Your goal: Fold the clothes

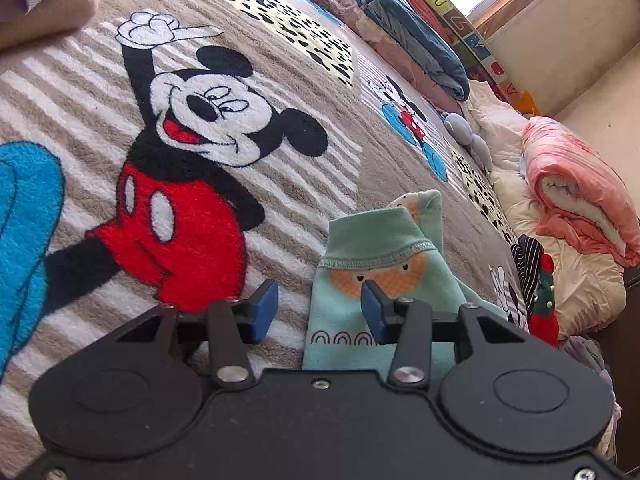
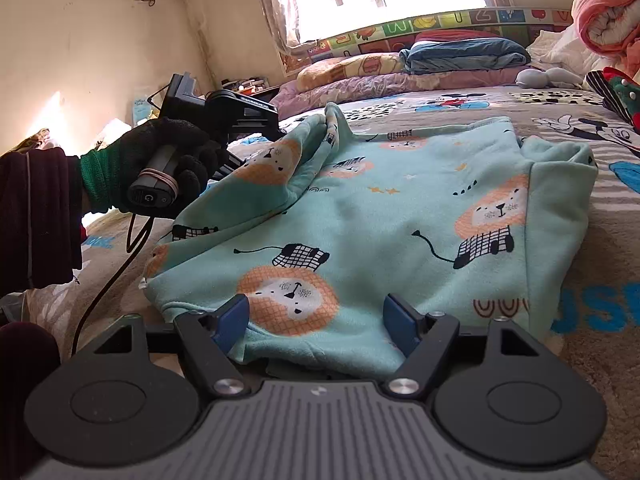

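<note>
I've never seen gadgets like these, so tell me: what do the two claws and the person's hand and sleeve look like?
Each claw, left and right, has black linkage arms with silver rivets, two round black discs and blue rubber fingers. The right one's body is ribbed grey. The left hand wears a black knit glove with a green cuff, below a dark maroon sleeve. Its grip handle is grey, rubber-banded, trailing a black cable.

A Mickey Mouse blanket (image 1: 208, 128) is spread over the bed. A rolled pink quilt (image 1: 580, 204) and a folded blue blanket (image 2: 464, 54) are seen beyond, beside what may be a grey plush toy (image 2: 544, 77).
</note>
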{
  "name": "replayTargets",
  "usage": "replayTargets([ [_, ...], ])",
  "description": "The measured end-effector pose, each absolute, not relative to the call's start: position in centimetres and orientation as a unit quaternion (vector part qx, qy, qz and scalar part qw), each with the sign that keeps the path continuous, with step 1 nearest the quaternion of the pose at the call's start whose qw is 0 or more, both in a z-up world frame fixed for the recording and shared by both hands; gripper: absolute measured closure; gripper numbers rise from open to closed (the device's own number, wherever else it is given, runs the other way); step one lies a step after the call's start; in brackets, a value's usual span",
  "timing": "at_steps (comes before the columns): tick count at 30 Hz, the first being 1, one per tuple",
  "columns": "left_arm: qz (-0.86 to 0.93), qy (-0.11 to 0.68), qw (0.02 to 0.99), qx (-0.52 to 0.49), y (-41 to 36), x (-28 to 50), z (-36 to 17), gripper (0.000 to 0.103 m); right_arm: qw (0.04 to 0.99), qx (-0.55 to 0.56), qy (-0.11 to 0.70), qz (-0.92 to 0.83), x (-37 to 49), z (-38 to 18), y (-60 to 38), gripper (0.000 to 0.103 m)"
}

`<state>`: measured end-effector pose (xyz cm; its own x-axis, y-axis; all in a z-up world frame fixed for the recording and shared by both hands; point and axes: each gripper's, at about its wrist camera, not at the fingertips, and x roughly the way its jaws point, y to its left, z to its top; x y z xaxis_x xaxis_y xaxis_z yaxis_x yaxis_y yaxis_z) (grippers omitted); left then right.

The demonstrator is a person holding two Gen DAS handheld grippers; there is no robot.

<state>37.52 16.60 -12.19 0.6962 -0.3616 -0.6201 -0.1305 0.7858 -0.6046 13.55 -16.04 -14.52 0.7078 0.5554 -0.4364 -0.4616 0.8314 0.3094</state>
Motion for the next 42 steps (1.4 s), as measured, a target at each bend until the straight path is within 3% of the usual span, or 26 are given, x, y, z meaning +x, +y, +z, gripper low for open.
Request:
replayTargets([
  [4,-0.068,0.384,0.862,-0.324,16.2,38.4,-12.7,0.064,0.919,0.091,0.263,0.278,13.6,-14.6,-16.1,0.029],
  [7,-0.072,0.386,0.862,-0.321,15.8,38.6,-12.8,0.087,0.919,0.092,0.262,0.279,13.6,-14.6,-16.1,0.029],
  [10,-0.078,0.382,0.868,-0.309,15.2,38.3,-12.4,0.101,0.919,0.093,0.262,0.279,13.6,-14.6,-16.1,0.029],
  [26,-0.029,0.234,0.958,-0.166,17.1,29.6,-0.9,0.102,0.920,0.093,0.259,0.279,13.4,-14.5,-16.1,0.029],
  [42,0.075,0.204,0.964,-0.151,25.0,21.5,-1.3,0.102,0.922,0.091,0.254,0.279,13.4,-14.7,-16.1,0.029],
])
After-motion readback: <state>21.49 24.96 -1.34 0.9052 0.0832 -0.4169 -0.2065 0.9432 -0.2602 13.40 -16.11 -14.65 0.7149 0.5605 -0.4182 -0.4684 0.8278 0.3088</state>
